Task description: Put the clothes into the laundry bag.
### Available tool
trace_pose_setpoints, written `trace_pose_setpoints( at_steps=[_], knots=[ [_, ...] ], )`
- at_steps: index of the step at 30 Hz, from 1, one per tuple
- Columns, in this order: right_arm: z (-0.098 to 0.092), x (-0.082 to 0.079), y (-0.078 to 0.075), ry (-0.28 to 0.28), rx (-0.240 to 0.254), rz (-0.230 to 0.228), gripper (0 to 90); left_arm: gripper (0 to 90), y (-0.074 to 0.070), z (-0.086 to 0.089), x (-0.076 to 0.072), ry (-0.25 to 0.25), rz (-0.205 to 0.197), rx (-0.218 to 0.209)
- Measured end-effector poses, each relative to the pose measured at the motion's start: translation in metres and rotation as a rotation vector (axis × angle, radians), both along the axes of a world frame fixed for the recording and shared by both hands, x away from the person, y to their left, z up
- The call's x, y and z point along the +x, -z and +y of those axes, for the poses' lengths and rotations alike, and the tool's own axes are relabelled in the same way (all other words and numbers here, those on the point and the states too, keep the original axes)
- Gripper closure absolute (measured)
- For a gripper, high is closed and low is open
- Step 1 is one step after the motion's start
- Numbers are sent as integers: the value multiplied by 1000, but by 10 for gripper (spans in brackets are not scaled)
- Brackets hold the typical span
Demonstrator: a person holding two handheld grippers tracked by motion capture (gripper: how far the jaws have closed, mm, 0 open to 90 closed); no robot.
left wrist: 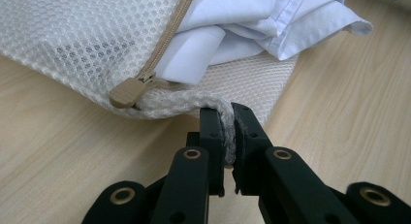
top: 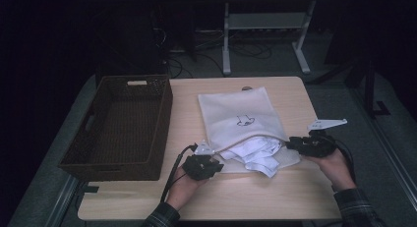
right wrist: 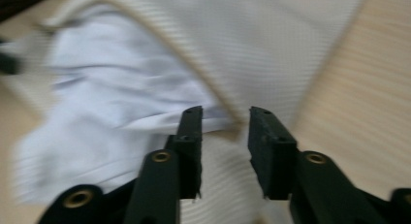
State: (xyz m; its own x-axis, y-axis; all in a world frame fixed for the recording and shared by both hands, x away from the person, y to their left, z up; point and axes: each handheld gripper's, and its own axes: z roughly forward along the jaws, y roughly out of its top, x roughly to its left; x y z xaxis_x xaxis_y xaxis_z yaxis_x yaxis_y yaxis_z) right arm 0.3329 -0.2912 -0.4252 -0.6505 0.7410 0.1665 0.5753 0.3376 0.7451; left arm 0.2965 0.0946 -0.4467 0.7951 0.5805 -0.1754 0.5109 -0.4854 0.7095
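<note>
Your left gripper (top: 210, 164) sits at the lower middle of the high view, just off the near left corner of the white mesh laundry bag (top: 241, 116). In the left gripper view its jaws are clenched on the bag's corded loop (left wrist: 228, 132), which rises out of the pinch at the centre of the frame and curves up and left to the tan zipper pull (left wrist: 127, 92). The zipper (left wrist: 167, 37) runs from that pull toward the top of the frame, and the bag's mouth beside it gapes.

The white garment (top: 258, 156) spills from that mouth. In the high view it lies bunched at the bag's near edge, between your two hands, partly inside the mesh and partly on the wooden table (top: 275, 197). In the left gripper view the garment fills the upper right, well above the pinched loop.

Your right gripper (top: 294, 144) is at the right of the high view, touching or just beside the bag's near right corner. In the right gripper view, which is blurred, its jaws stand apart with a clear gap; the bag's edge and a fold of the garment lie just beyond the tips, and nothing is pressed between the pads.

The dark woven basket (top: 123, 126) stands on the left of the table, well apart from both grippers.
</note>
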Motion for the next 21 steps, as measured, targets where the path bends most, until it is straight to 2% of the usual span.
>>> trace_pose_setpoints(
  at_steps=[3,6,11,15,18,20,21],
  knots=[
    [11,-18,-5,-73,7,30,504,844,0,-1,0,9,-4,5],
    [26,-31,-4,-118,33,37,488,844,0,-2,0,13,-3,1],
    [55,-44,-8,-180,19,-4,416,843,3,-6,-2,41,-4,15],
    [72,-41,-10,-172,20,-32,376,843,2,-9,-3,43,-4,11],
    [83,-33,-4,-150,-44,-31,316,844,2,-10,-4,46,-3,10],
    [89,-29,4,-145,-94,-23,312,844,2,-11,-4,50,-7,14],
    [91,-28,8,-142,-104,-18,313,844,2,-11,-4,50,-7,15]
  ],
)
